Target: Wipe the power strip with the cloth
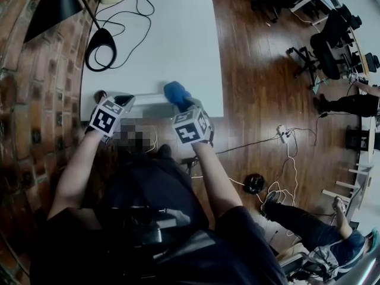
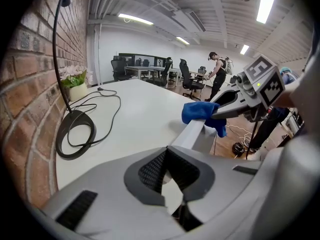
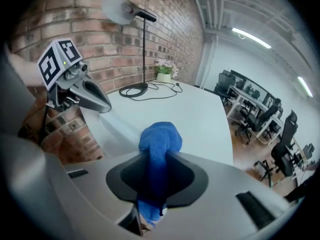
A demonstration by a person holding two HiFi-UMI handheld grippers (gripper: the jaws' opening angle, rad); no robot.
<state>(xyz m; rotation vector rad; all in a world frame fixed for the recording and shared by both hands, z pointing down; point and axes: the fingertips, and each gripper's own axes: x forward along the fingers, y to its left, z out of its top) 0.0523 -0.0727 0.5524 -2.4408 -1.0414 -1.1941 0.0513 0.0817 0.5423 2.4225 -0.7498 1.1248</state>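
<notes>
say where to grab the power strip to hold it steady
Probably take the power strip at its left end, across its narrow width, coming from the table's near edge: it's a long slim bar lying along that edge, and the cloth covers its right end.

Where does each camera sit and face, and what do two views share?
Head view: on the person's head, facing steeply down at the white table; forearms, left gripper, right gripper show.
Left gripper view: rides the left gripper, looks along the long white plastic power strip; own jaws shut on it.
Right gripper view: rides the right gripper, faces the red brick wall; own jaws clamp the blue fabric cloth.
Shared: each gripper view shows the other gripper.
</notes>
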